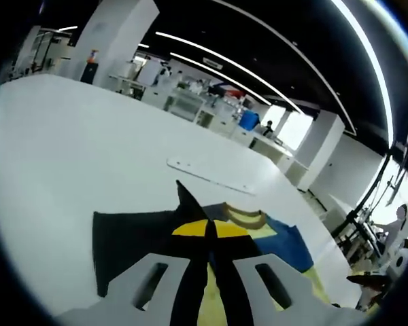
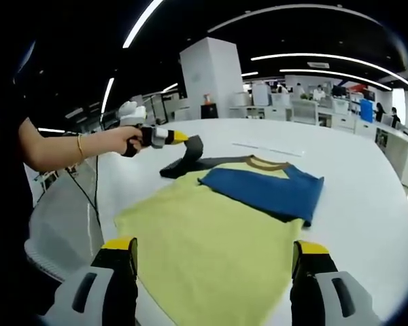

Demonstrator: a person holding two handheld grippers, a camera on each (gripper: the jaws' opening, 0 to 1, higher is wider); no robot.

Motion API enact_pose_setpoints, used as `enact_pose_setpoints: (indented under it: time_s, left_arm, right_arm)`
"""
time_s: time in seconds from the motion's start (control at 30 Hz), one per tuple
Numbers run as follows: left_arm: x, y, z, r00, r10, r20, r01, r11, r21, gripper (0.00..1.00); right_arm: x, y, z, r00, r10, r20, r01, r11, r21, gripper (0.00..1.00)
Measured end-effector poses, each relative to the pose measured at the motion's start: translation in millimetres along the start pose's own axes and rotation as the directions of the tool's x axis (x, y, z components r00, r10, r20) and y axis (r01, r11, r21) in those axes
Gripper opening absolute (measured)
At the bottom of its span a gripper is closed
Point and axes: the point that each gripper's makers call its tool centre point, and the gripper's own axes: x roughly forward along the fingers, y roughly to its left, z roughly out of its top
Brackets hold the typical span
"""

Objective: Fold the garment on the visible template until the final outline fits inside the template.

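A yellow T-shirt (image 2: 211,251) lies spread on the white tabletop (image 2: 367,204), its hem toward the right gripper (image 2: 214,261) and its brown-edged collar (image 2: 268,163) at the far end. One blue sleeve (image 2: 265,190) is folded across the chest and lies flat on the yellow cloth. The other sleeve (image 2: 185,161), dark grey, is lifted off the tabletop at its tip.

The left gripper (image 2: 188,139), seen in the right gripper view in the person's hand (image 2: 126,141), has its yellow-tipped jaws closed on that dark sleeve's edge, so the cloth hangs from them in a curved strip. In the left gripper view the same gripper (image 1: 209,234) shows its two jaws pressed together with the dark sleeve (image 1: 132,241) pinched between them; the collar (image 1: 248,219) and the blue sleeve (image 1: 289,244) lie just beyond.

The right gripper hangs near the hem with its jaws wide apart, one on each side of the shirt's lower part, holding nothing.

A thin pale strip (image 1: 211,175) lies on the tabletop beyond the collar, apart from the shirt. No template outline can be made out under the shirt.
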Motion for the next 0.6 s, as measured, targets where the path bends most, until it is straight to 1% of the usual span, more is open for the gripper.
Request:
enact_pose_setpoints:
  time_s: [0.17,0.33,0.47,0.57,0.6]
  left_arm:
    - [9.2,-15.2,-2.1,1.000,-0.030,-0.008,0.031,1.000,0.007,0.00]
    - [19.3,-25.9,-6.0,0.998,-0.051,-0.020,0.052,0.999,0.012,0.00]
    - [27.5,-44.8,-11.2,0.996,-0.080,-0.025,0.080,0.997,0.002,0.00]
    - [34.9,-59.3,-14.4,0.994,-0.104,-0.035,0.105,0.994,0.014,0.00]
    - [37.7,-61.0,-13.7,0.994,-0.108,-0.035,0.109,0.994,0.019,0.00]
  right_arm:
    - [0.3,-0.2,-0.2,1.000,0.002,0.001,-0.002,1.000,0.000,0.94]
    - [-1.1,-0.7,-2.3,1.000,0.002,-0.005,-0.002,1.000,0.000,0.94]
    - [-3.1,-2.2,-3.6,1.000,0.000,-0.005,0.000,1.000,0.004,0.94]
    - [-3.4,-3.5,-5.2,1.000,-0.005,-0.012,0.005,1.000,0.005,0.94]
    - [-3.5,-3.5,-5.3,1.000,-0.006,-0.012,0.006,1.000,0.005,0.94]
